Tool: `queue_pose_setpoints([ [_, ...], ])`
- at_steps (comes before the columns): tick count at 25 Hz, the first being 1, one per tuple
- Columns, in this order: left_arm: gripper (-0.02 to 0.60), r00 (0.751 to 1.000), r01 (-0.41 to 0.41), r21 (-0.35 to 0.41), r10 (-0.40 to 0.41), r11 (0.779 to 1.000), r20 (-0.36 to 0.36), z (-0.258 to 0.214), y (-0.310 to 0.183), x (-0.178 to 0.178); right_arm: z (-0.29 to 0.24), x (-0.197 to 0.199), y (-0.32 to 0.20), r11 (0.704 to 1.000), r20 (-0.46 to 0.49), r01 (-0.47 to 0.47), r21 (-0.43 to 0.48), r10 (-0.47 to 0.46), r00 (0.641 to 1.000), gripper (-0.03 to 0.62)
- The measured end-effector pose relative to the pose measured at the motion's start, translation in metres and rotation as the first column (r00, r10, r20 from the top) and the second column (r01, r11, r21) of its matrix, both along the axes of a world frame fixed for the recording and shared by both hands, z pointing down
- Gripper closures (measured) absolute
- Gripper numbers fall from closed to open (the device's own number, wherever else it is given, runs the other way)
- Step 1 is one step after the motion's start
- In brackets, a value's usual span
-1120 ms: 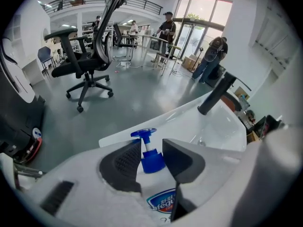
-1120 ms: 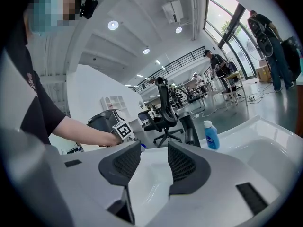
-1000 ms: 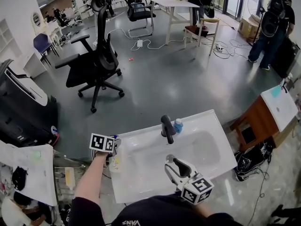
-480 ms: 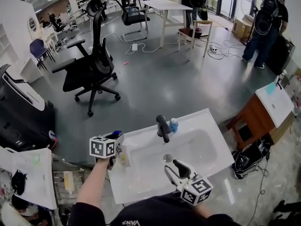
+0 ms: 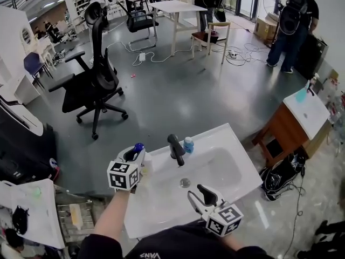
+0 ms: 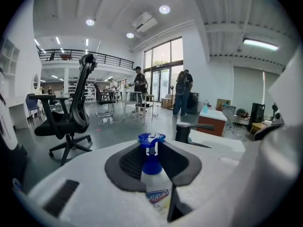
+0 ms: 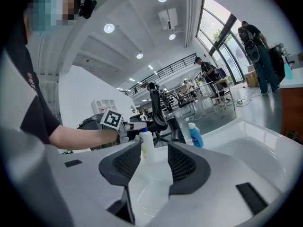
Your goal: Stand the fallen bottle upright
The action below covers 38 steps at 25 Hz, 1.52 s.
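A white bottle with a blue cap (image 6: 151, 141) sits between the dark pads of my left gripper (image 6: 152, 162), whose jaws are closing on it. In the right gripper view the bottle (image 7: 146, 145) stands nearly upright, cap up, over the left edge of the white sink (image 7: 265, 141). The head view shows its blue cap (image 5: 139, 146) poking out past the left gripper (image 5: 133, 153) at the sink's left rim (image 5: 141, 220). My right gripper (image 5: 198, 193) hovers open over the sink's near side with nothing between its jaws (image 7: 154, 162).
A black faucet (image 5: 175, 147) and a small blue bottle (image 5: 188, 144) stand at the sink's back edge, with a drain (image 5: 185, 183) in the bowl. A wire rack (image 5: 75, 215) is at the left, a wooden cabinet (image 5: 283, 131) at the right, an office chair (image 5: 91, 85) behind.
The left gripper has risen from the sink's left rim with the bottle, turning it from lying flat to cap-up. The right gripper has barely moved.
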<state>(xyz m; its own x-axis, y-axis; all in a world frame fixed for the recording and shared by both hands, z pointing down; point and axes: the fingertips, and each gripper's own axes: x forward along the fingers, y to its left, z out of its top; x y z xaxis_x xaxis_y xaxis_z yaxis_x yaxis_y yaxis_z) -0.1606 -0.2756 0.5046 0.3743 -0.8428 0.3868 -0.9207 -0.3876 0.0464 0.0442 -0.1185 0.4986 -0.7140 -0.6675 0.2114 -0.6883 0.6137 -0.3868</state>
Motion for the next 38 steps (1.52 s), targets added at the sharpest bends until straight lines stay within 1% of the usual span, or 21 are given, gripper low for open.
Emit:
queue_pose_setpoints([
  [3,0.494,1.000,0.000,0.078,0.001,0.997,-0.012,-0.011,-0.009,0.014,0.001,0.007,-0.004,1.000,-0.002,-0.018,-0.005,0.018,1.000,0.430],
  [6,0.494,1.000,0.008,0.148,-0.004,0.989,-0.026,-0.019,-0.018,0.027,0.002,0.012,-0.008,1.000,-0.005,-0.025,-0.010,0.025,1.000,0.430],
  [10,0.494,0.999,0.020,0.226,-0.009,0.974,-0.047,-0.023,-0.026,0.040,0.005,0.019,-0.011,0.999,-0.011,-0.032,-0.017,0.032,0.999,0.430],
  [12,0.494,0.998,0.026,0.253,-0.012,0.967,-0.055,-0.021,-0.031,0.045,0.007,0.022,-0.014,0.999,-0.015,-0.041,-0.020,0.041,0.999,0.430],
  [16,0.494,0.998,0.026,0.272,-0.010,0.962,-0.059,-0.009,-0.033,0.055,0.010,0.027,-0.017,0.998,-0.020,-0.052,-0.024,0.051,0.998,0.431],
  [20,0.494,0.999,0.008,0.277,0.005,0.961,-0.045,0.000,-0.032,0.062,0.010,0.027,-0.019,0.999,-0.021,-0.047,-0.026,0.047,0.999,0.431],
  [26,0.492,1.000,-0.023,0.310,0.024,0.951,0.002,-0.001,-0.030,0.064,0.012,0.026,-0.019,0.998,-0.021,-0.051,-0.034,0.050,0.999,0.431],
  [30,0.491,0.998,-0.052,0.334,0.036,0.941,0.054,-0.003,-0.026,0.064,0.010,0.025,-0.018,0.998,-0.022,-0.051,-0.031,0.050,0.999,0.431],
  [38,0.488,0.994,-0.069,0.335,0.037,0.940,0.101,-0.002,-0.022,0.063,0.008,0.024,-0.014,0.998,-0.022,-0.059,-0.028,0.058,0.998,0.433],
])
